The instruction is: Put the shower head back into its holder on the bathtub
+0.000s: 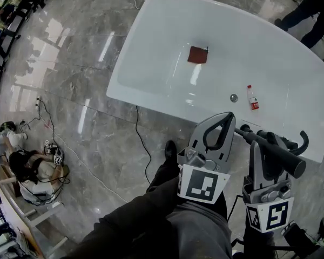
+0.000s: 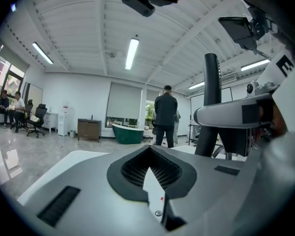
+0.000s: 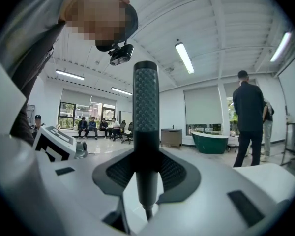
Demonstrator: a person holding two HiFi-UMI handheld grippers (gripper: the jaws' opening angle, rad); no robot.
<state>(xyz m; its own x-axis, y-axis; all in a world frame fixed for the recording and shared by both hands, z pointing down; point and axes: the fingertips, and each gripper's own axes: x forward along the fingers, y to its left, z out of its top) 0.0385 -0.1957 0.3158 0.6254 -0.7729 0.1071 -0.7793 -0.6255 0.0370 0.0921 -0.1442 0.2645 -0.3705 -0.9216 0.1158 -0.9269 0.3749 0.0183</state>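
The right gripper point(image 3: 146, 154) has its jaws clamped on the shower head point(image 3: 146, 112). In the right gripper view the shower head stands upright between the dark ribbed pads. It is a slim, dark stick. Its upper length is thicker and covered in a fine dotted texture up to a rounded top. Below the pads it narrows to a smooth, thin stem.

In the head view the shower head point(image 1: 275, 152) lies slantwise across the right gripper point(image 1: 257, 147), just above the near rim of the white bathtub point(image 1: 146, 47), at its right end. It sits among dark fittings there, which cannot be told apart. The left gripper view shows it as a black post point(image 2: 211, 82) rising from the other gripper's white body.

The left gripper point(image 1: 227, 116) is held just beside the right one, over the same rim. Its jaws point(image 2: 148, 149) meet at the tips with nothing between them.

A red-brown square point(image 1: 197, 55) lies on the tub floor. A round drain point(image 1: 234, 97) is set in the tub's near wall, and a small bottle point(image 1: 252, 97) with a red cap and label is just to its right. The tub stands on glossy grey stone floor point(image 1: 70, 80), and a black cable point(image 1: 143, 139) runs from under its edge. Farther off in the room, a person in dark clothes point(image 3: 249, 117) stands near a green tub point(image 3: 210, 142).
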